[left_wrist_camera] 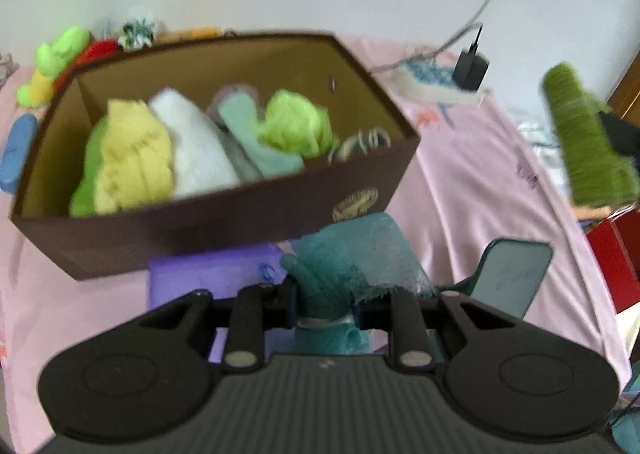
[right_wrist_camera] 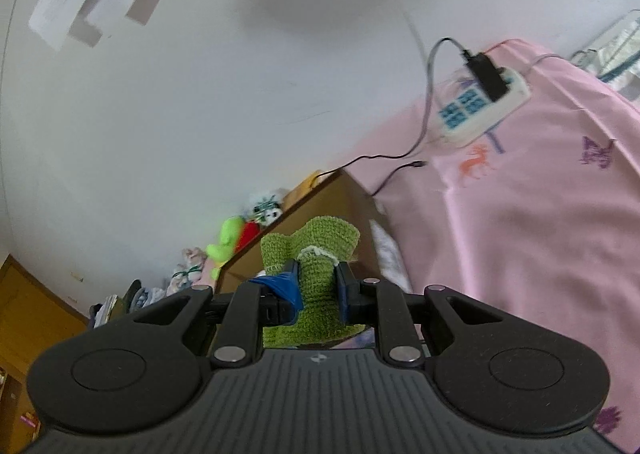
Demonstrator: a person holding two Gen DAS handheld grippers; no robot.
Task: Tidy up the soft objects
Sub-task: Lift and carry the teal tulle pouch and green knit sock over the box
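Note:
A brown cardboard box [left_wrist_camera: 224, 209] stands on the pink sheet and holds several soft items: a yellow cloth [left_wrist_camera: 132, 157], a white towel [left_wrist_camera: 196, 145], a pale teal cloth [left_wrist_camera: 256, 137] and a lime mesh puff [left_wrist_camera: 296, 121]. My left gripper [left_wrist_camera: 325, 308] is shut on a teal mesh cloth [left_wrist_camera: 360, 254], just in front of the box. My right gripper [right_wrist_camera: 317, 286] is shut on a green knitted piece [right_wrist_camera: 312, 250]; the same green knitted piece [left_wrist_camera: 580, 133] hangs in the air at the right of the left wrist view. The box's corner [right_wrist_camera: 320, 205] shows behind it.
A white power strip [left_wrist_camera: 432, 81] with a black charger [left_wrist_camera: 472, 69] lies on the pink sheet [left_wrist_camera: 472, 173] near the wall. Plush toys [left_wrist_camera: 56, 61] sit behind the box, a blue item [left_wrist_camera: 18, 153] lies to its left, and a purple pad [left_wrist_camera: 208, 274] sits in front.

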